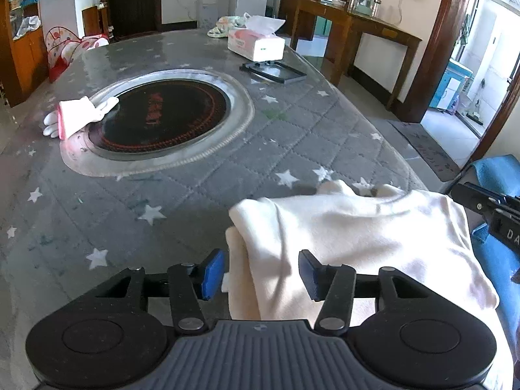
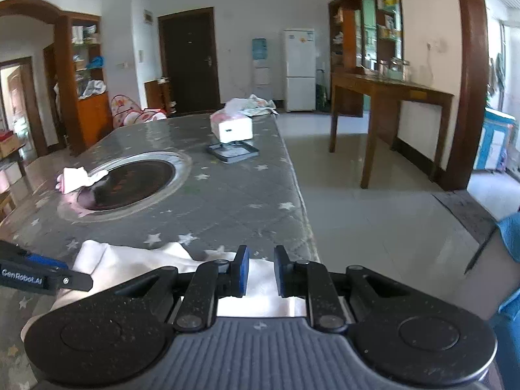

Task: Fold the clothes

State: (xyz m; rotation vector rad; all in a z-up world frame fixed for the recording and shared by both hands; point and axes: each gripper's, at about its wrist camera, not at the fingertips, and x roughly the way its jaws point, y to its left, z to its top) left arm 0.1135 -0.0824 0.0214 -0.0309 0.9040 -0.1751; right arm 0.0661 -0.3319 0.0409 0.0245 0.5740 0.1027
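Note:
A cream-white garment (image 1: 351, 237) lies bunched at the table's near right corner; it also shows in the right wrist view (image 2: 136, 260). My left gripper (image 1: 261, 273) is open, its blue pads on either side of the garment's left folded edge. My right gripper (image 2: 261, 271) is open with a narrower gap, over the garment's edge near the table's right side. The right gripper's body shows at the right of the left wrist view (image 1: 494, 214). The left gripper's body shows at the left of the right wrist view (image 2: 39, 276).
The grey star-print table (image 1: 195, 195) has a round black cooktop (image 1: 162, 120) set in it. White and pink gloves (image 1: 76, 117) lie at its left rim. A tissue box (image 1: 255, 44), a black tray (image 1: 273, 71) and a bundle of cloth (image 1: 227, 24) stand at the far end. A wooden side table (image 2: 390, 97) stands to the right.

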